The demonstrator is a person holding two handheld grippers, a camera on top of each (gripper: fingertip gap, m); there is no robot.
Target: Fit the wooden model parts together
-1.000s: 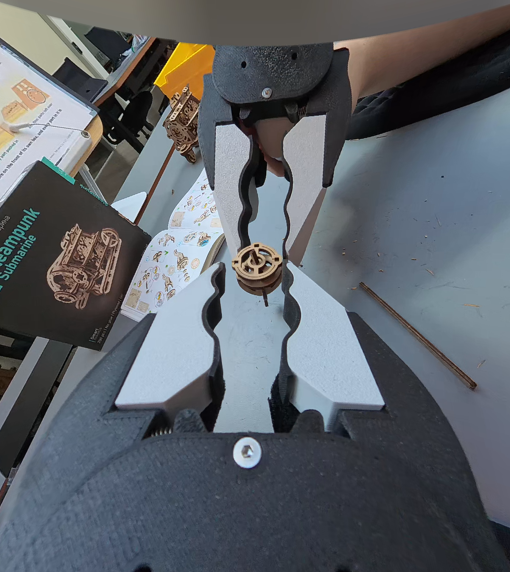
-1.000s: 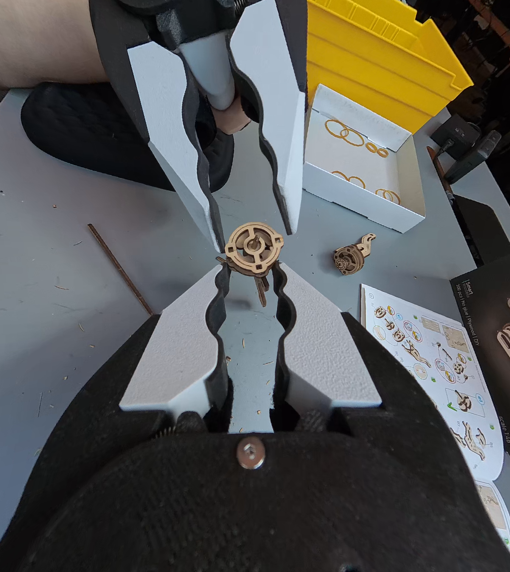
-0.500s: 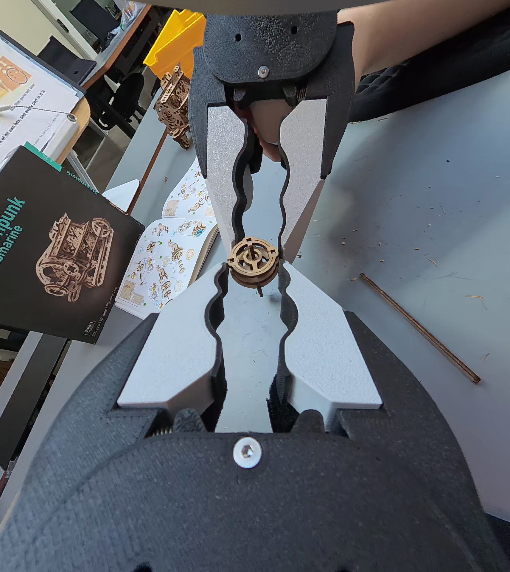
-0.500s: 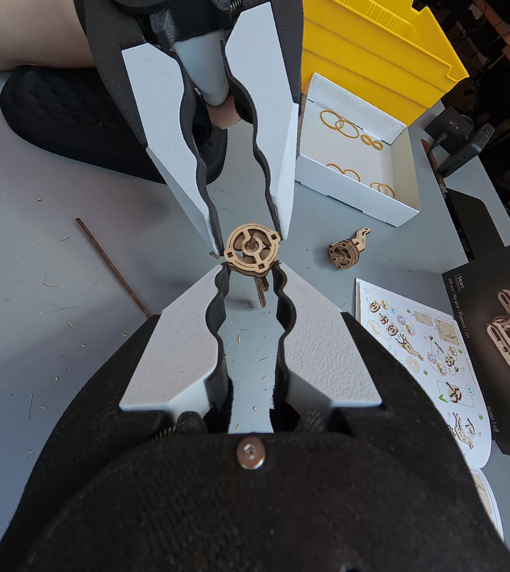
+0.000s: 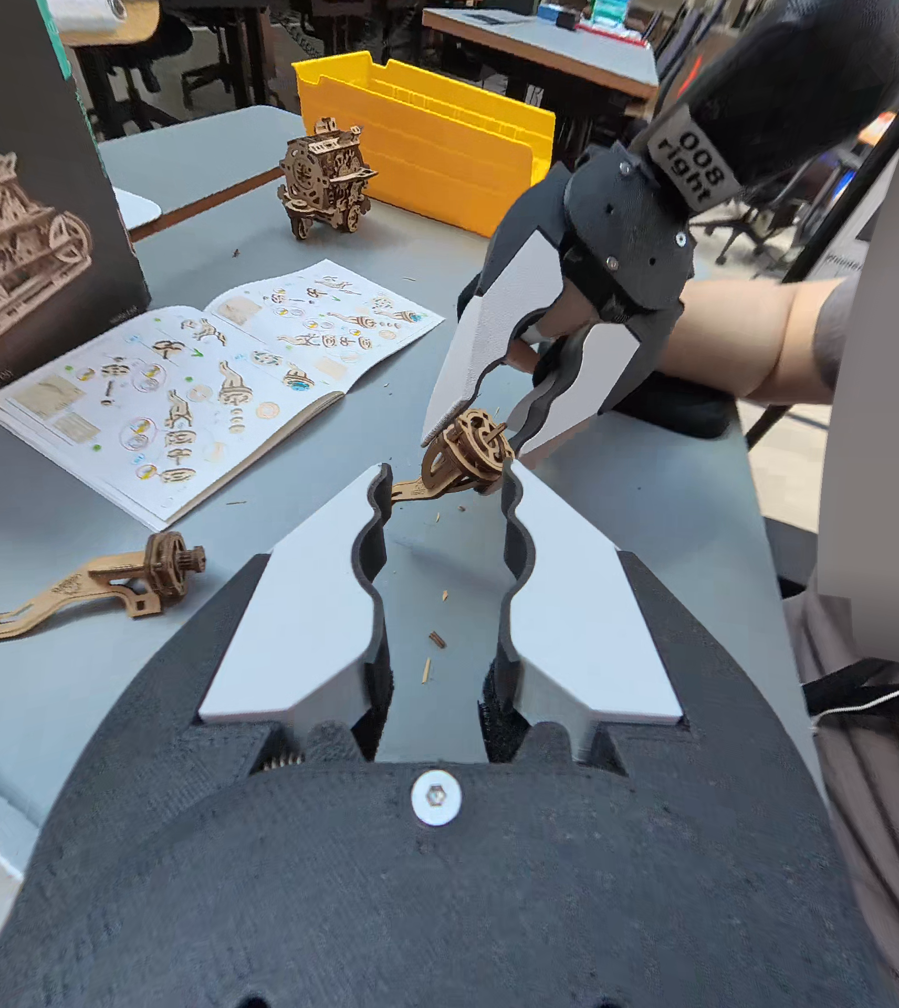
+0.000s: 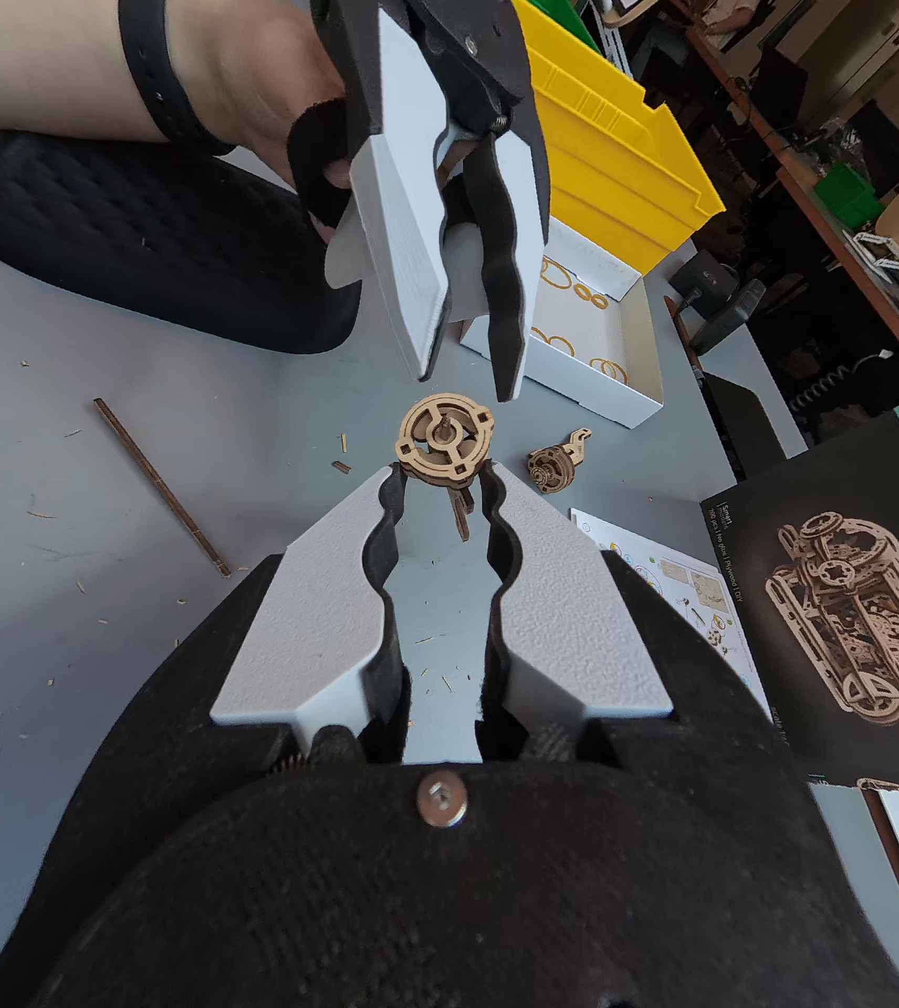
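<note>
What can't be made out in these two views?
- Left wrist view: a finger of the right gripper hides the far side of the wheel part; the left edge cuts off the box.
- Right wrist view: the left gripper hides part of the tray; the wheel part's disc hides most of its arm; the second part is too small for detail.
</note>
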